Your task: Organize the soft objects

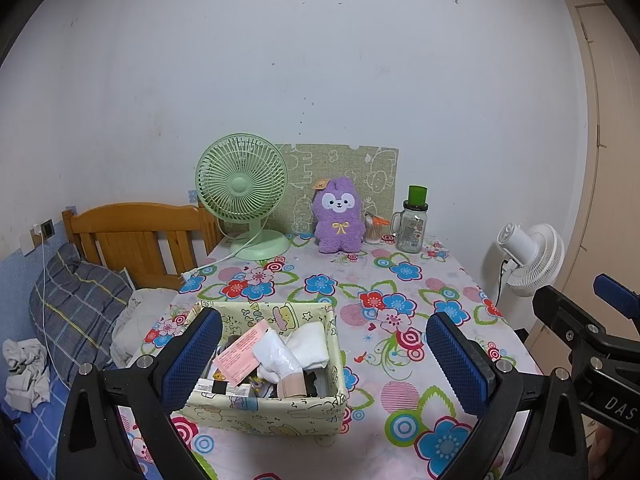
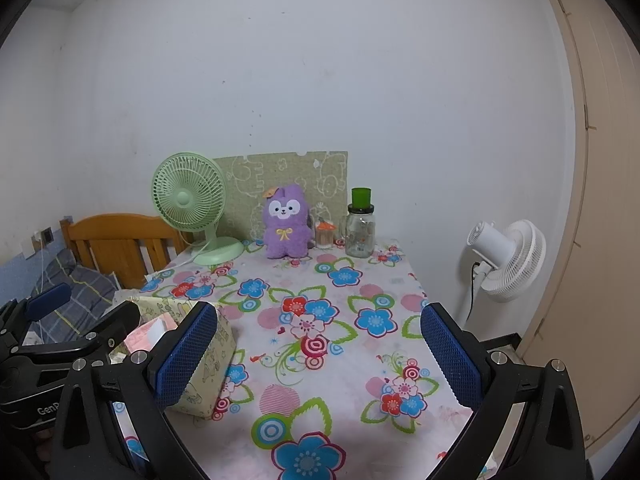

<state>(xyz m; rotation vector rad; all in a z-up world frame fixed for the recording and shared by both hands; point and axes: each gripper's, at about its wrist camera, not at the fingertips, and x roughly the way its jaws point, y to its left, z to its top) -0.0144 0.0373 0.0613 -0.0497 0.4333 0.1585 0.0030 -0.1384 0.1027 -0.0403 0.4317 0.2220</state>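
**Both grippers spread wide, plush at the far edge**

The left gripper (image 1: 324,360) hangs released over the cluttered storage box (image 1: 264,412) — the right gripper (image 2: 320,356) gapes empty over the floral tablecloth (image 2: 320,384). The purple plush (image 1: 339,216) sits upright near the wall, between green fan (image 1: 242,184) and glass jar (image 1: 411,228).

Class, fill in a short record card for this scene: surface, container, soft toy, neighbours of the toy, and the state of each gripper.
surface: table with flowered cloth
container: pale yellow cartoon-print fabric box, near edge, full of packets and papers
soft toy: purple plush rabbit, upright at the far edge by the wall
neighbours: green desk fan on one side, glass jar with green lid on the other
left gripper: open, empty, over the box
right gripper: open, empty
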